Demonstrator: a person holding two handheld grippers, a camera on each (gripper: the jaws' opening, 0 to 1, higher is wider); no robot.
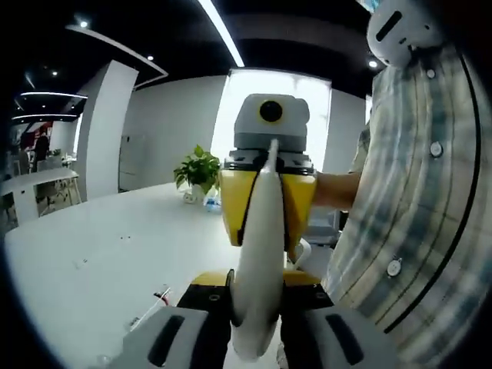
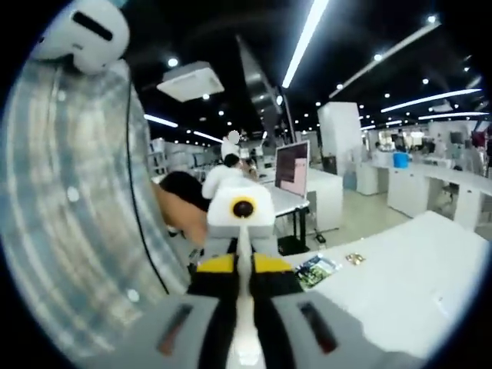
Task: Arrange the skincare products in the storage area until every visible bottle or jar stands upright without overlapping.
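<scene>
- Your left gripper (image 1: 254, 307) and right gripper (image 2: 244, 323) both clamp one white tube (image 1: 257, 254), held up between them, off the white table (image 1: 100, 254).
- Handover is under way; next, release one side and stand the tube upright.

White tube (image 1: 257, 254) — slim, smooth, tapering — held in the air, pinched between jaws at both ends.
</scene>
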